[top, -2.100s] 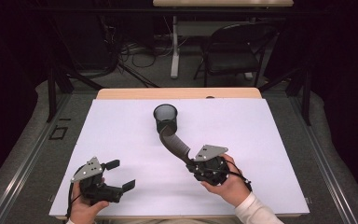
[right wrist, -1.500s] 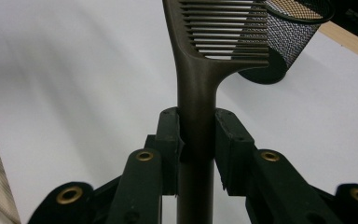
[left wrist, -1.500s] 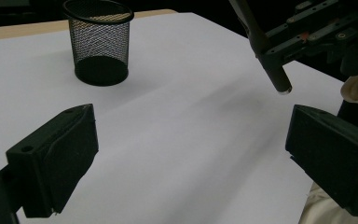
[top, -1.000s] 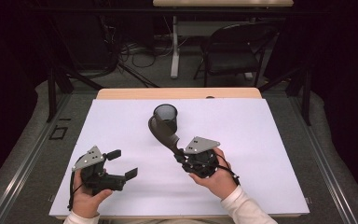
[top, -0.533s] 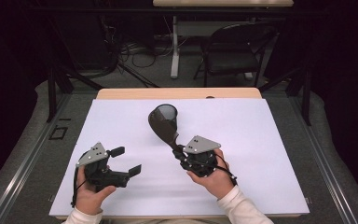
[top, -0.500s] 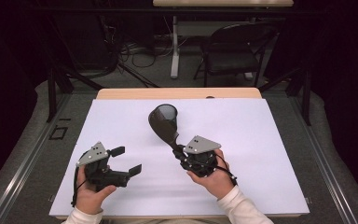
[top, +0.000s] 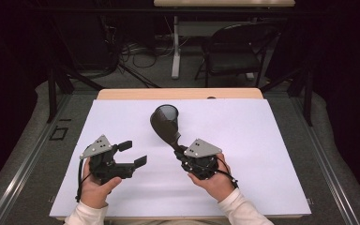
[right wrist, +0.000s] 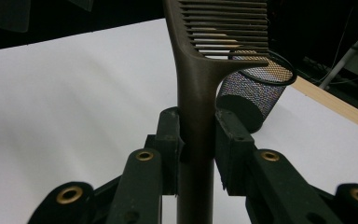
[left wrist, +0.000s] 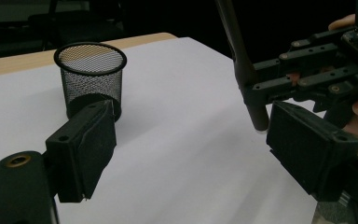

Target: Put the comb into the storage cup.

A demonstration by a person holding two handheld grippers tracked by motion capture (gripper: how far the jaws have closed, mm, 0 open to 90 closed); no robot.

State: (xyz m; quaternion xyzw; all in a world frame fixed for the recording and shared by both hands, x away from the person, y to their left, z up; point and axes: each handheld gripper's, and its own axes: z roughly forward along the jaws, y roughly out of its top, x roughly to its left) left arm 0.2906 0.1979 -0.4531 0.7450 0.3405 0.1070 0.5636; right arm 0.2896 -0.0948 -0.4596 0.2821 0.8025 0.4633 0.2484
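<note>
A black mesh cup [top: 170, 111] stands upright on the white table cover [top: 262, 140], toward the back middle. A brown wide-tooth comb [top: 163, 125] is held by its handle in my right gripper [top: 186, 151], which is shut on it. The comb tilts up and away, its toothed end in front of the cup. In the right gripper view the comb's handle [right wrist: 196, 93] rises between the two pads, with the cup [right wrist: 256, 91] behind on the right. My left gripper [top: 133, 153] rests open at front left, nothing between its pads [left wrist: 91, 144]; the cup [left wrist: 91, 77] and the comb's handle [left wrist: 244, 65] lie ahead of it.
The wooden table's back edge [top: 178, 93] shows beyond the white cover. A dark chair [top: 236, 51] and a table leg [top: 175, 47] stand on the floor behind. Dark frame rails run along both sides of the table.
The right gripper has swung the comb up from a low slant and moved it a little left. The left gripper has drifted slightly toward the middle, still open.
</note>
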